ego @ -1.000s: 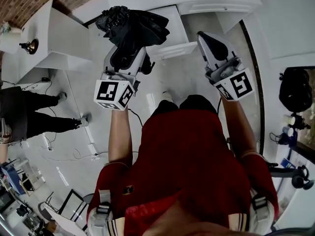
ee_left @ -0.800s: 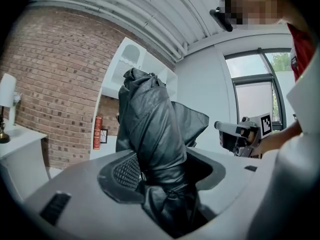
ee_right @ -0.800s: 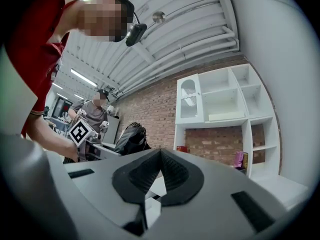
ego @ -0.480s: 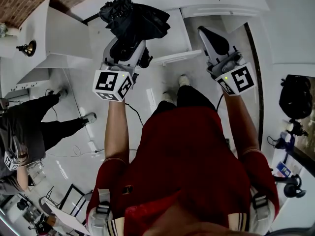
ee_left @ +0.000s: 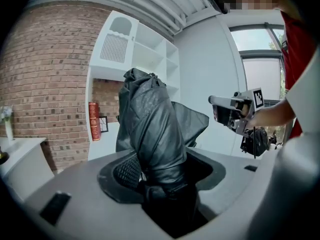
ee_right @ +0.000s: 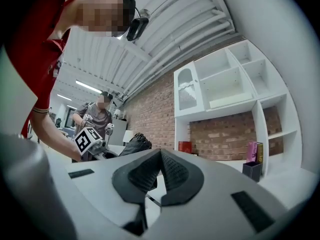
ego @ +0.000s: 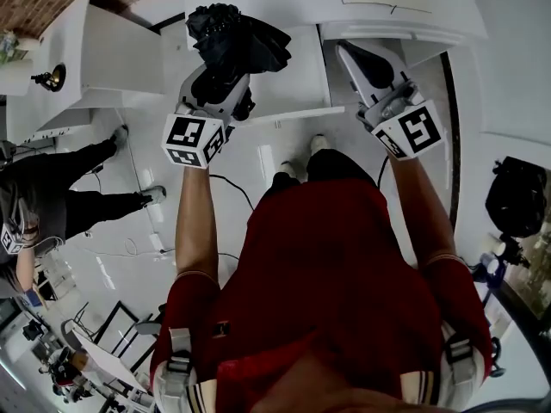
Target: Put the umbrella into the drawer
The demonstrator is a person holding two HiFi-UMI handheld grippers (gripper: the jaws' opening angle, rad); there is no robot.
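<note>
My left gripper has its fingers spread wide and clamped on the black folded umbrella. Its near end is sunk between the pads. Its long axis runs straight out along the fingers, away from me, leaning a little to the left, with loose canopy folds flaring to the right. From the head view the bundle sticks out beyond the fingertips, over the left side of the open white drawer. My right gripper has its fingers pinched together, holding nothing.

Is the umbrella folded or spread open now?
Folded: the black umbrella is a bunched bundle held in the left gripper, its canopy not spread.
</note>
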